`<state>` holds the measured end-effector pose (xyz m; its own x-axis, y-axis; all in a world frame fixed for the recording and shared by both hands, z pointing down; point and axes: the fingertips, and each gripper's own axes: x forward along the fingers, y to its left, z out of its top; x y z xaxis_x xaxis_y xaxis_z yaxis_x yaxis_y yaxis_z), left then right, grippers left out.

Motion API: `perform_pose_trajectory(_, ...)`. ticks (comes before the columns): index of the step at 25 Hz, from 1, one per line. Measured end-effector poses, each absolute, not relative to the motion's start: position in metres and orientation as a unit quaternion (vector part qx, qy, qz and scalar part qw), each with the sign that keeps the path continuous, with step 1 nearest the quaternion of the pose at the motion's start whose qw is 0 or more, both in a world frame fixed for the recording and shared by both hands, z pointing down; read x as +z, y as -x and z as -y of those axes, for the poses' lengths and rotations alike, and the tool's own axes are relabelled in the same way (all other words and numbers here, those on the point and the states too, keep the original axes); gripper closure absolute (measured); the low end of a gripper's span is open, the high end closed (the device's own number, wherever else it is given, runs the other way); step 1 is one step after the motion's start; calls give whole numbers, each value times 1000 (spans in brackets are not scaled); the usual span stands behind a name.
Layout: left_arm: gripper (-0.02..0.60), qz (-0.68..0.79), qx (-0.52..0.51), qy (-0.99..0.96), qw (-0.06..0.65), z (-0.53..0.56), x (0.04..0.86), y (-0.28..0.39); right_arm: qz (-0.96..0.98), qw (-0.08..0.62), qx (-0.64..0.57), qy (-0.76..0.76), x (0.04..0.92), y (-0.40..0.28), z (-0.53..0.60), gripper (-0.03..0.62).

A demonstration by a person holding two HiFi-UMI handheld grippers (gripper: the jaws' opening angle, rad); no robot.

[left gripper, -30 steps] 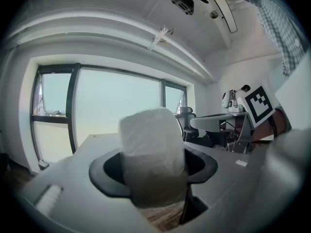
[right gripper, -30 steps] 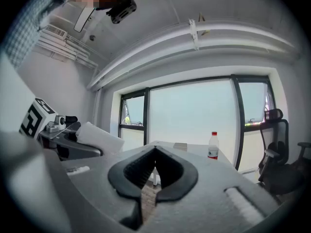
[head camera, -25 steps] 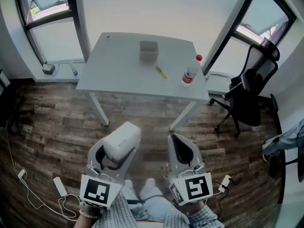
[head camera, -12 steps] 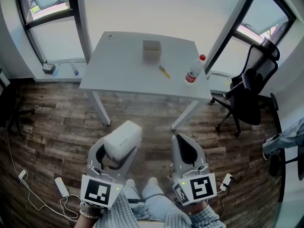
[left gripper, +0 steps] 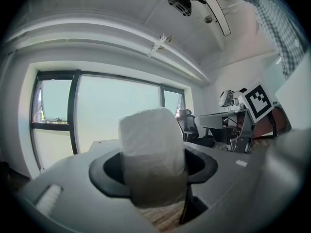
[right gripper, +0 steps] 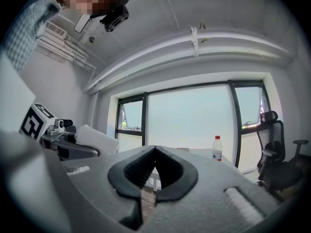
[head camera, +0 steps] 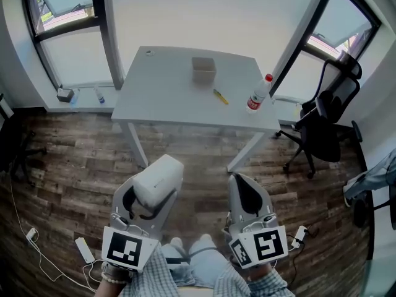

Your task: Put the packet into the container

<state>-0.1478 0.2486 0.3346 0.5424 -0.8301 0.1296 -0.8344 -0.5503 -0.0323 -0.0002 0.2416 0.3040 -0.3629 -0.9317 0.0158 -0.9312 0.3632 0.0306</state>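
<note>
Over the last second the table and everything on it have drifted a little to the right and down in the head view. Both grippers have sunk slightly toward the bottom edge. Nothing on the tabletop has shifted against its neighbours.

The left gripper keeps its jaws spread fairly wide and clamped on the packet, a bulky white wrapped block. The left gripper view shows the packet filling the gap between the jaws and standing up out of them. It is held over the wooden floor, well apart from the table.

The right gripper is beside it with its jaws together, tips meeting and nothing between them.

The container, a small open grey box, stands near the far edge of the table. Nearer and to its right lie a small yellow object and a clear bottle with a red cap. An office chair stands at the table's right.
</note>
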Motion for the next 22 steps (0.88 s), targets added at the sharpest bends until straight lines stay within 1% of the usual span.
perform_pose_trajectory(5,290,465,67,-882,10,-254,337,159,817,14,-18,-576,300,7,-252,594)
perform_pose_trajectory(10,290,461,72,-885,13,-255,339,159,808,12,-8,-589,302,-3,-252,594)
perform_pose_trajectory(14,288,467,76,-881,15,-251,341,163,810,0,0,-587,297,-5,-246,592)
perform_pose_trajectory(22,288,490,67,-868,32,-236,342,174,825,6,-23,-565,290,4,-221,594)
